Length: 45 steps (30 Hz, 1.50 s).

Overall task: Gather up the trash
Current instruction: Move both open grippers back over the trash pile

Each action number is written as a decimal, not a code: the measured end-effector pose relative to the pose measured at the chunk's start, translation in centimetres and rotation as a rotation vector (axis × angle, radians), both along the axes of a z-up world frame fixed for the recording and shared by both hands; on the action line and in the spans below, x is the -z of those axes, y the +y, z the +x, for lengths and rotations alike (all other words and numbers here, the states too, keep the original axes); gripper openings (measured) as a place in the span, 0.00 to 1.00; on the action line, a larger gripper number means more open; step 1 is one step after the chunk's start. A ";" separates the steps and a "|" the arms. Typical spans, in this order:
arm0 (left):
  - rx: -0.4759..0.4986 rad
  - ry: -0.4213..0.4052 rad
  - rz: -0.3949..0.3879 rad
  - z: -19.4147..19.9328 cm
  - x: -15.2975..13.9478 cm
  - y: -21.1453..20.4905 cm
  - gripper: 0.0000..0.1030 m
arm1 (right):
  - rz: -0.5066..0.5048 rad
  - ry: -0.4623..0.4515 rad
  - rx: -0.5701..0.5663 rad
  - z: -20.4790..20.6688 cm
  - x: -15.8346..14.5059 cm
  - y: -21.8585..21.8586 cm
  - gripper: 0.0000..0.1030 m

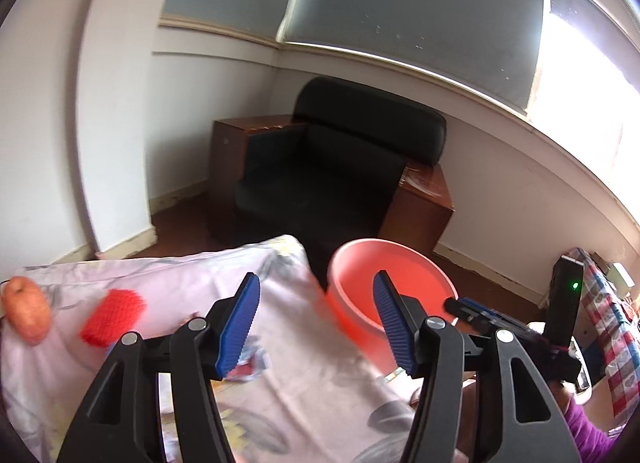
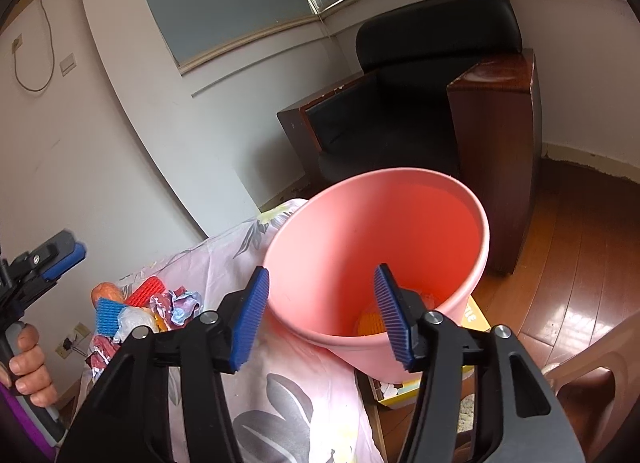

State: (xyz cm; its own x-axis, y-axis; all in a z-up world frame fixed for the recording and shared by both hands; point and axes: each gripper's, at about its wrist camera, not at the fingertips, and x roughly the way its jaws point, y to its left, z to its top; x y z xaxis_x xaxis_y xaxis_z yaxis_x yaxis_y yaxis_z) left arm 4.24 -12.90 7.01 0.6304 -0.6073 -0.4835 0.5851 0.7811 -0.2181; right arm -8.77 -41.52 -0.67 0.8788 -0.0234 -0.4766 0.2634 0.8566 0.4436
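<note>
Both grippers read wide open with nothing between the pads. My left gripper [image 1: 316, 327] hovers over the floral cloth [image 1: 280, 375], jaws spread and empty. My right gripper [image 2: 322, 313] sits at the near rim of the pink bin [image 2: 360, 247]; its left pad is outside the wall, its right pad over the mouth, neither pressing as far as I can see. Bin stands at the cloth's edge, tilted toward me, something orange [image 2: 370, 321] in the bottom. Trash pile is on the cloth to the left: red foam net [image 2: 146, 291], blue foam net [image 2: 107, 317], crumpled wrappers [image 2: 176, 305], clear plastic wad [image 2: 134, 321]. Sweet potato [image 1: 26, 315] lies beside the red net. Person's hand [image 2: 30, 363] grips the left handle
</note>
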 end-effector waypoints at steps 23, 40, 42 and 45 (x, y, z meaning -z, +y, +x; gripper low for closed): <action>-0.319 -0.001 0.039 -3.3 0.9 16.1 0.56 | -0.061 -0.011 -0.275 0.9 -1.7 12.0 0.54; -0.214 0.186 0.140 -3.7 8.1 12.3 0.45 | -0.060 0.116 -0.535 2.5 0.9 20.5 0.54; -0.216 0.185 0.159 -3.5 8.6 12.0 0.45 | -0.059 0.128 -0.545 2.9 1.2 21.0 0.54; -0.227 0.182 0.196 -3.2 9.4 11.5 0.45 | -0.053 0.147 -0.562 3.3 1.7 21.4 0.54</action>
State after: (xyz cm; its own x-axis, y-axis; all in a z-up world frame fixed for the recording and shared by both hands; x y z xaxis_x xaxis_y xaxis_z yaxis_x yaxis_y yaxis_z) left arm 1.04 -1.45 -2.43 0.6313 -0.3462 -0.6940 0.3572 0.9241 -0.1361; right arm -5.49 -20.13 -2.35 0.6879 0.4005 -0.6053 -0.1824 0.9026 0.3899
